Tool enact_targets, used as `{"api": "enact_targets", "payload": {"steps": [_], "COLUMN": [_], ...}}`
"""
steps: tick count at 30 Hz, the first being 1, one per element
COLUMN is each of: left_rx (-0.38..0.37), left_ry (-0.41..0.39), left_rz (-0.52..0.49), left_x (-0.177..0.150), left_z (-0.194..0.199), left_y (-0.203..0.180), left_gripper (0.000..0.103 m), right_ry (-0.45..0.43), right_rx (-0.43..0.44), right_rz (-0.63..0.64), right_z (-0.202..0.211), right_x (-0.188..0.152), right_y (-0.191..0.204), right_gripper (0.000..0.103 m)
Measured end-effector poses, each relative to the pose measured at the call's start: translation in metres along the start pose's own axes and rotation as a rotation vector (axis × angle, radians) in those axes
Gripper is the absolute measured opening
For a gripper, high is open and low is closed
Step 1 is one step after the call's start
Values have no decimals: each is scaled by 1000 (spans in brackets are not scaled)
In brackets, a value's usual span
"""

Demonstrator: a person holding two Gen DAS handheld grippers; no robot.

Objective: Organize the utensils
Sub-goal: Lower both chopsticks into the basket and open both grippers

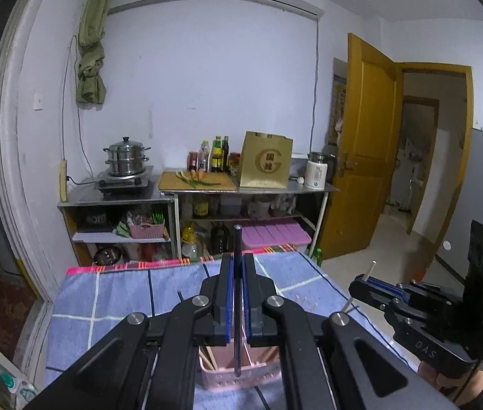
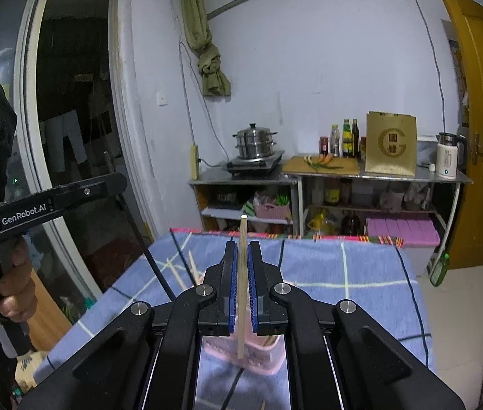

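My left gripper (image 1: pixel 237 266) is shut on a black chopstick (image 1: pixel 237 239) that stands upright between its blue pads, its lower end hanging over a pink basket (image 1: pixel 238 376) with wooden chopsticks inside. My right gripper (image 2: pixel 242 256) is shut on a pale wooden chopstick (image 2: pixel 242 273), also upright, above the same pink basket (image 2: pixel 258 358). In the left wrist view the right gripper (image 1: pixel 364 278) shows at the right, holding its wooden chopstick (image 1: pixel 371 268). Loose wooden and black chopsticks (image 2: pixel 183 270) lie on the blue checked cloth (image 2: pixel 344 273).
A table under the blue checked cloth (image 1: pixel 105 294) carries the basket. Beyond it stand shelves with a steel steamer pot (image 1: pixel 126 157), bottles (image 1: pixel 216 153), a gold paper bag (image 1: pixel 265 164) and a kettle (image 1: pixel 316 171). A yellow door (image 1: pixel 364 143) stands open at right. A hand (image 2: pixel 9 290) grips the left gripper's handle.
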State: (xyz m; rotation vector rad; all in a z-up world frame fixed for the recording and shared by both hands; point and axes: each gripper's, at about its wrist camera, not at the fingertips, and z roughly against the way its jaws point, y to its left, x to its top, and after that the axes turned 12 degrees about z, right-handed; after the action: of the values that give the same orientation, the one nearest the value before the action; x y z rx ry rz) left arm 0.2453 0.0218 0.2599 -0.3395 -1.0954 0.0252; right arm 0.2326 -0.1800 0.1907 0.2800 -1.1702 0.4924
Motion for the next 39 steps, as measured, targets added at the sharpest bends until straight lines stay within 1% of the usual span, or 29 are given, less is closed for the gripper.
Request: {"api": "enact_targets", "payload": {"steps": [4, 9, 17, 21, 26, 27, 30, 39], "left_rx": [3, 7, 31, 41, 51, 54, 56, 58], "left_ry": [-16, -7, 65, 102, 133, 139, 121, 130], "left_rz": [2, 6, 54, 68, 66, 65, 57, 39], "left_x": [8, 3, -29, -48, -66, -70, -75, -75], "left_z": [-13, -35, -77, -93, -107, -110, -108, -101], "left_y": [4, 11, 36, 47, 52, 52, 54, 50], "left_gripper": [4, 4, 4, 4, 4, 4, 4, 5], "right_ry": [-9, 10, 97, 130, 159, 164, 180, 202], "right_rx": [-14, -22, -11, -2, 2, 2, 3, 1], "right_rz": [-4, -12, -42, -49, -51, -52, -56, -52], "right_z": [-10, -28, -61, -71, -78, -79, -81, -78], "right_x": [6, -3, -36, -48, -61, -62, -68, -71], "right_y": [-4, -10, -20, -21, -21, -20, -21, -24], "right_gripper": [6, 6, 6, 6, 6, 6, 6, 7]}}
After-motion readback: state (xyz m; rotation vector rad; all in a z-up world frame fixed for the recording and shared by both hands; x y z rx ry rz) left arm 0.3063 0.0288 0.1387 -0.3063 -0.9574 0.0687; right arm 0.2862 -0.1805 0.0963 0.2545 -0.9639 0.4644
